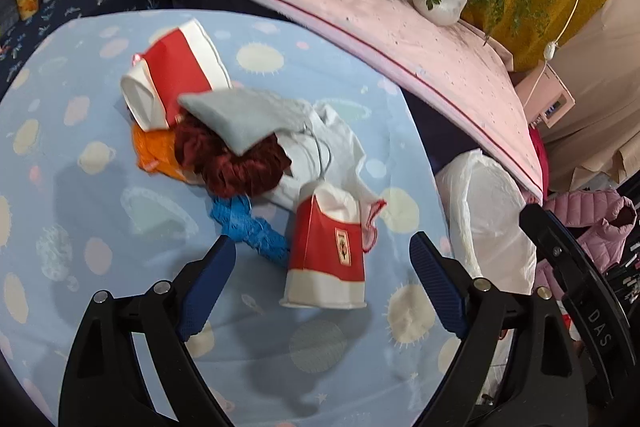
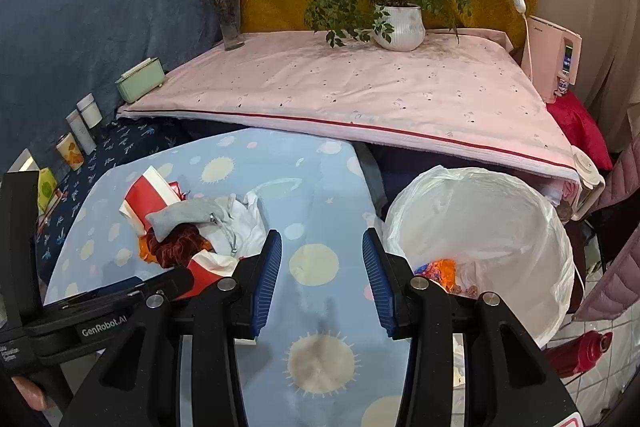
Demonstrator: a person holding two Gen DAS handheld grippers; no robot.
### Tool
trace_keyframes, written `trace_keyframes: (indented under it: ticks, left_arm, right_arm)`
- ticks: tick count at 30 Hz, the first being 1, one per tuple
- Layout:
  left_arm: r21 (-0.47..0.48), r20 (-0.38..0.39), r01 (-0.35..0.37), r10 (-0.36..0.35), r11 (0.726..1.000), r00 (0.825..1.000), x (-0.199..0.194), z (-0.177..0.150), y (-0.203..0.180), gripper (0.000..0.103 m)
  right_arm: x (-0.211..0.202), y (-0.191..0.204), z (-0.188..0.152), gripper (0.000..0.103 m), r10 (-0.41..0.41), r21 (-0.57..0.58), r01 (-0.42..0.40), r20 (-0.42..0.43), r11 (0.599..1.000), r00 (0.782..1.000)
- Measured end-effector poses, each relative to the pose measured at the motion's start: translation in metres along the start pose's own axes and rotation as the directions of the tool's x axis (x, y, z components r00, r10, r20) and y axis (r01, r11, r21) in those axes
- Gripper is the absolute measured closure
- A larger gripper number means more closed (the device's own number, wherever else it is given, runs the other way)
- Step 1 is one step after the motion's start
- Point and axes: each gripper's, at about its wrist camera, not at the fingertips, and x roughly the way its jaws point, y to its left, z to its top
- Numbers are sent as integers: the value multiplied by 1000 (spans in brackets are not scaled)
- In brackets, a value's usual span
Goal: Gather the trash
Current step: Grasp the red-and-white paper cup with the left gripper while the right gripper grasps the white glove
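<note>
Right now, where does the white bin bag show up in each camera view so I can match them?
Left wrist view: the white bin bag sits at right, past the blue tablecloth's edge, beyond the right jaw.
Right wrist view: the bag fills the right centre, its mouth open, with orange trash inside.
Shared landmark: the white plant pot on the pink cover.

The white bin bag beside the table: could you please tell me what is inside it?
Inside the white bin bag, orange and blue crumpled scraps lie at the bottom. The right gripper hides anything nearer.
</note>
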Motion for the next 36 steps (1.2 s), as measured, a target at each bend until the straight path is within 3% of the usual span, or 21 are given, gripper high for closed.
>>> trace_keyframes:
  ticks: [6,8,9,29,32,34,36]
  left_arm:
    - [-6,-69,37,-37,999,997,20,-9,4,49]
    - [-6,-92,54,-54,999,994,25,-11,4,69]
    - [-3,-102,57,-57,998,993,26,-12,4,74]
    - [-23,0,3,-3,1000,1000,-21,2,42,75]
    - [-28,2,5,-5,1000,1000,-22,4,43,75]
    - [-28,5,5,-5,1000,1000,-23,6,43,75]
    - [-28,8,8,-8,1000,1000,-24,7,41,75]
  right_arm:
    - [14,9,-10,61,4,-9,-5,-38,1000,999]
    - [18,11,-12,61,4,-13,-5,-47,1000,999]
    - [20,12,-13,61,6,-15,-6,-52,1000,999]
    - [88,54,-19,64,66,-54,-75,-166,996,984]
    - [99,57,-20,76,63,-62,-76,-187,995,980]
    - [103,57,-21,90,60,-67,-74,-199,995,978]
    - [104,56,-19,95,55,-67,-69,-195,995,979]
